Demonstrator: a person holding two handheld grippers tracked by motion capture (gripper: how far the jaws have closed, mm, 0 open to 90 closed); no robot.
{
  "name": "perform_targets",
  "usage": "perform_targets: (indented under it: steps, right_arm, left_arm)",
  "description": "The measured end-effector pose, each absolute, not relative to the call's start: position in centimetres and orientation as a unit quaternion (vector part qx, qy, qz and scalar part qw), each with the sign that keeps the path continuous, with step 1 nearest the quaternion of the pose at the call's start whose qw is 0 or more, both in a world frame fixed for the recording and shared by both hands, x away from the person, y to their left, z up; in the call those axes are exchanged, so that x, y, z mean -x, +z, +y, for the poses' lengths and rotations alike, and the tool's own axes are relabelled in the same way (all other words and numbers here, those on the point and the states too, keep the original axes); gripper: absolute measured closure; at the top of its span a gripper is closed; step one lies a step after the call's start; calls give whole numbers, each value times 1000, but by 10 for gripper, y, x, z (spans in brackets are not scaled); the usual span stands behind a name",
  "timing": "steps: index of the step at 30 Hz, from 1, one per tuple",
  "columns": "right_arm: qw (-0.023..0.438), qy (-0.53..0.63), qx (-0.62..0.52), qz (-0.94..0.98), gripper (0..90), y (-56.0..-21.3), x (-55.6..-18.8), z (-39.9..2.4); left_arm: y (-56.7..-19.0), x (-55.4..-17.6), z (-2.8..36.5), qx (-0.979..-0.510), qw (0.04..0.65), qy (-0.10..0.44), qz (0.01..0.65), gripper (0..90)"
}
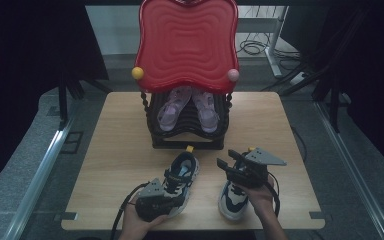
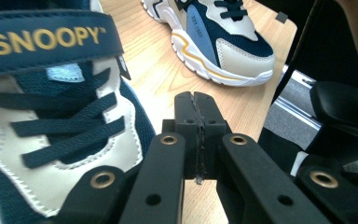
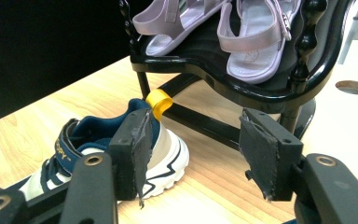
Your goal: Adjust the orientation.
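Two navy, white and blue sneakers lie on the wooden table [image 1: 120, 150]. The left sneaker [image 1: 182, 172] has a "SNOOPY" strap [image 2: 46, 39] and a yellow heel loop [image 3: 159, 102]. My left gripper [image 1: 174, 196] sits low by its toe, jaws shut pad to pad [image 2: 197, 112] with nothing between them, just right of the laces. The right sneaker [image 1: 231, 200] lies under the person's right hand and also appears in the left gripper view [image 2: 219, 42]. My right gripper [image 1: 230, 161] hovers above its heel end, open [image 3: 193, 154] and empty, facing the rack.
A black shoe rack [image 1: 187, 137] stands at the table's back centre under a red wavy tray [image 1: 187, 40]. Two lilac sandals [image 1: 172, 107] [image 3: 256, 42] rest on its shelf. Cables and metal frames lie on the floor beyond the table.
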State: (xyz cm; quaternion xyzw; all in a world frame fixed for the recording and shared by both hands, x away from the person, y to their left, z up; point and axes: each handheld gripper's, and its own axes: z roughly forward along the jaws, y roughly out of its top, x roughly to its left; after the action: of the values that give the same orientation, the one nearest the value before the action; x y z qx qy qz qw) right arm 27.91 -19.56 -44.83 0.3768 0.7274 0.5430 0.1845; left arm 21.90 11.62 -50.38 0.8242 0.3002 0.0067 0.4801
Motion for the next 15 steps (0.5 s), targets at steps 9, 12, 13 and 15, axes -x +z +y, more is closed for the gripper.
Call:
perform_targets:
  steps: [9,12,13,15]
  right_arm:
    - [191,535,-380,730,444,-450,-279,-191]
    - [197,534,-379,730,445,-450,-278,-191]
    - [197,534,-381,729,445,-450,-278,-191]
    - [196,534,-382,728,445,-450,-279,-192]
  left_arm:
    - [-515,-218,108,-834,458,8,307,886]
    - [-517,-219,107,-836,453,8,309,886]
    - [-517,-219,107,-837,452,7,310,890]
    - [-519,-220,107,-838,448,3,312,898]
